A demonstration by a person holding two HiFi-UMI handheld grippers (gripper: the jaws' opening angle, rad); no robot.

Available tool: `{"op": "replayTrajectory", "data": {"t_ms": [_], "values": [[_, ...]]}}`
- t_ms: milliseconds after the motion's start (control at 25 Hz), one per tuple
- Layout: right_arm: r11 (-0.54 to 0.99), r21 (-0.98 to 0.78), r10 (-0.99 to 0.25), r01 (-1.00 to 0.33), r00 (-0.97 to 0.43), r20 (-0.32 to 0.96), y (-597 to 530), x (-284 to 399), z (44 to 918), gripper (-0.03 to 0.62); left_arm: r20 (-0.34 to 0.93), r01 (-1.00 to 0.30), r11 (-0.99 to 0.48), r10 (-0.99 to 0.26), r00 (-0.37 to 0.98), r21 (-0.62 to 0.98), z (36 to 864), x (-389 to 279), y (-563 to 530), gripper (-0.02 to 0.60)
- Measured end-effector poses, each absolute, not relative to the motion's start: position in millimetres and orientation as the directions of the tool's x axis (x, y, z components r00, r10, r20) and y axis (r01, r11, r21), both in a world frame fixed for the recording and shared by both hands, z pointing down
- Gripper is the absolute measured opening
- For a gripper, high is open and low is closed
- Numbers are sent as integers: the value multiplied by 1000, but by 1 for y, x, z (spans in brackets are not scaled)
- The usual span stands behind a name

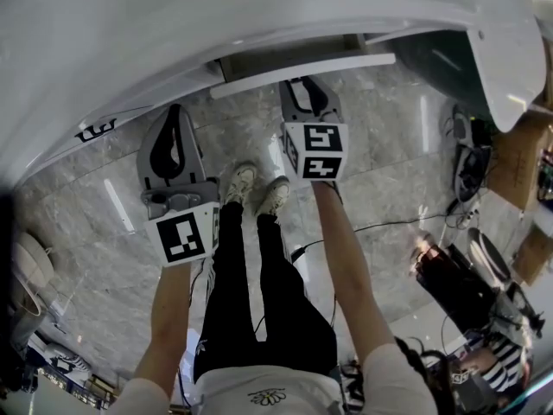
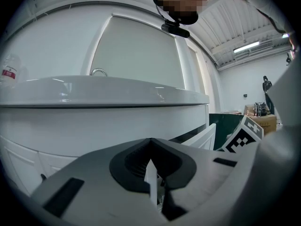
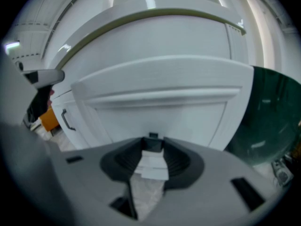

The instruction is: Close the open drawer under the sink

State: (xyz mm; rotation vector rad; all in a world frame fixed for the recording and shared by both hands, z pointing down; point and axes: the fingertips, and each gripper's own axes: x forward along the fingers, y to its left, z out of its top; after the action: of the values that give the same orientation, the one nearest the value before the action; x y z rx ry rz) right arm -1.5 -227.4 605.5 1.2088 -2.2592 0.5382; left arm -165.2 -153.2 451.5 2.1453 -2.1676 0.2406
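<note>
The left grey two-jaw gripper (image 1: 176, 115) hangs before the left part of the white vanity cabinet (image 2: 28, 159), below the curved front edge of the glossy white sink basin (image 1: 259, 15). Its dark pads are clenched together with nothing between them, and it touches nothing.

To its right, the open white panelled drawer (image 1: 302, 70) juts from the cabinet front just under the basin's front edge, toward the cabinet's right end. A dark green surface (image 3: 273, 117) shows beside the drawer at its right. The front panel's long axis runs sideways, parallel to the basin edge. Its face looks out at the person, so the way home is straight back into the cabinet.

The right grey gripper (image 1: 301, 86) noses down at the middle of that panel, just beside it or touching; I cannot tell which. Its jaws stand released, apart, and clamp nothing, with a small dark pull (image 3: 153, 135) right at their tips.

The step in hand looks like the push. It goes best with the tips square on the panel's middle, near the pull, driving along the runners and not downward, so the drawer does not skew or jam. Ease off as the panel meets the cabinet front
</note>
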Motion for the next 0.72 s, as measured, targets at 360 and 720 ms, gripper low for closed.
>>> {"op": "replayTrajectory", "data": {"t_ms": [360,720], "values": [[520,-107,-647,-847,-473,598,-232,-4,606,158,178,-999,5,-984,-14,-50,457,-167,-155,15],[519,-108,-651,-848,-475,592,-238,-8,608,158,179,-999,-2,-984,-6,-46,460,-165,-158,14]]}}
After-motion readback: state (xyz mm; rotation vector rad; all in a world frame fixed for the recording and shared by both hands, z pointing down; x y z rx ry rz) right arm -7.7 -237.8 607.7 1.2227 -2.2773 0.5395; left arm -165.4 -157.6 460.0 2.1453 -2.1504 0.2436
